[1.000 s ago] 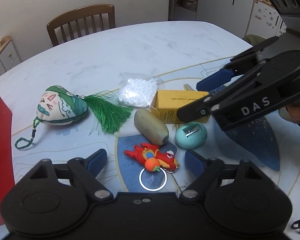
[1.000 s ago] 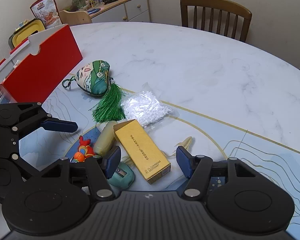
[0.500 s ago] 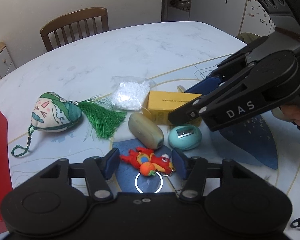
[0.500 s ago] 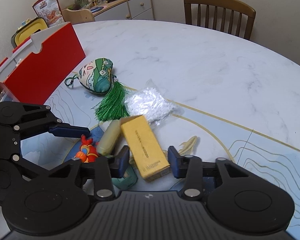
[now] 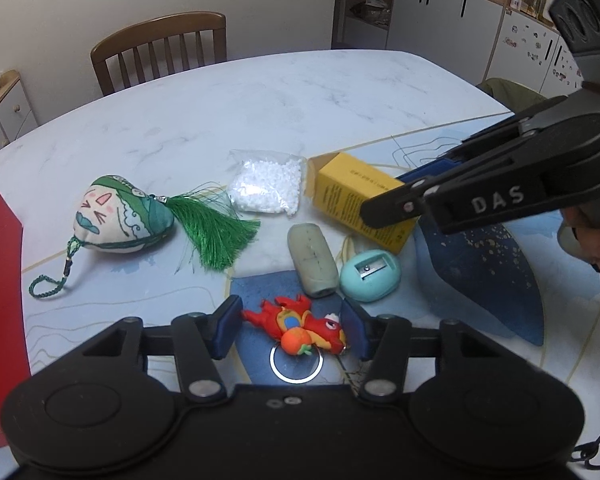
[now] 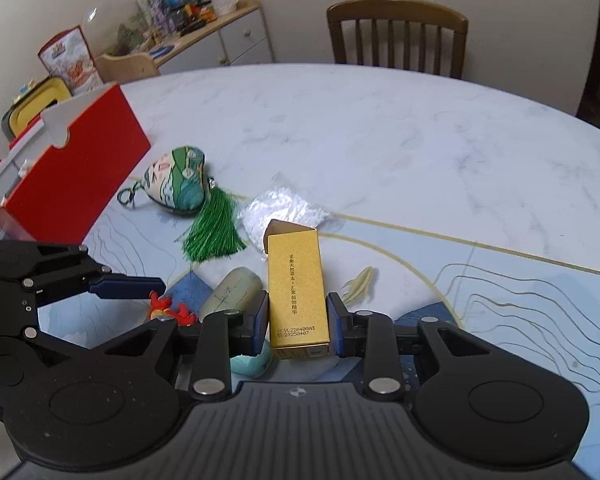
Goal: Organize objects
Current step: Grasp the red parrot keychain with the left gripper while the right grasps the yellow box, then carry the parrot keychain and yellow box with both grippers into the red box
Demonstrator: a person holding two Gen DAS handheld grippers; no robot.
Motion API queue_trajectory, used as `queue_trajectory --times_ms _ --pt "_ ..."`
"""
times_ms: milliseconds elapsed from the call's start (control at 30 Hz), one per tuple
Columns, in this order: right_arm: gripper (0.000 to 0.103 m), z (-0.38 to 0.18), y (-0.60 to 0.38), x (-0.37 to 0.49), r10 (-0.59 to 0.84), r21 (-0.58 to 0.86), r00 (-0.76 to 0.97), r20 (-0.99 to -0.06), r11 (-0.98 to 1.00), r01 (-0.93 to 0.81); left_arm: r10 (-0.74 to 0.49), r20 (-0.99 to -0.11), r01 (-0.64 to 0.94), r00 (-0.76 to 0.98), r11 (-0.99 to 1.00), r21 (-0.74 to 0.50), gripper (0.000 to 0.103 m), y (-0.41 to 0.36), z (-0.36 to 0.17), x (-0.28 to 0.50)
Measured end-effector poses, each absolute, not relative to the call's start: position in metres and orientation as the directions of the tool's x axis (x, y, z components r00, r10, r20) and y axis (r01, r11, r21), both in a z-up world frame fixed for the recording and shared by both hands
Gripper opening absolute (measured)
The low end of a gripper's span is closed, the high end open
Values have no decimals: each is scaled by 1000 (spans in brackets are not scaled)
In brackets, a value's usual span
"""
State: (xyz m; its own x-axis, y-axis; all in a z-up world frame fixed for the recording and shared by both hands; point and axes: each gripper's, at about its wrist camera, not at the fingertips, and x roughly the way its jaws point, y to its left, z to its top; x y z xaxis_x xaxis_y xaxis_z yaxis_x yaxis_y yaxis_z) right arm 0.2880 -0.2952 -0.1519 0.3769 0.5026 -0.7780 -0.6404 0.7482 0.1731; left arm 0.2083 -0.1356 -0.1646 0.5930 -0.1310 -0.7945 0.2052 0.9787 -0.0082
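Observation:
A red dragon toy [image 5: 320, 326] with a key ring [image 5: 296, 364] lies on the table's blue patch. My left gripper [image 5: 292, 320] is shut on it, one pad at its tail and one at its head. A yellow box [image 6: 296, 280] stands tilted with its far end raised, and my right gripper [image 6: 298, 322] is shut on its near end. From the left wrist view the right gripper [image 5: 384, 200] reaches in from the right. A grey-green oblong piece [image 5: 312, 260] and a teal egg-shaped sharpener [image 5: 370, 276] lie between the two grippers.
A face-printed sachet [image 5: 120, 220] with a green tassel [image 5: 216, 236] and a bag of white beads [image 5: 268, 186] lie further back. A red box [image 6: 72, 172] stands at the table's left edge. Wooden chairs [image 5: 160, 48] and cabinets [image 5: 444, 16] stand beyond the marble table [image 5: 260, 112].
Both grippers went from wide open to shut: the left on the red dragon toy, the right on the yellow box. The box's far end has lifted off the table.

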Motion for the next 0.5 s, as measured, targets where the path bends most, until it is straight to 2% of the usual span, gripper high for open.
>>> queue_trajectory --times_ms 500 --pt "30 -109 -306 247 551 223 394 -736 746 -627 -160 -763 140 626 986 -92 53 -116 -128 190"
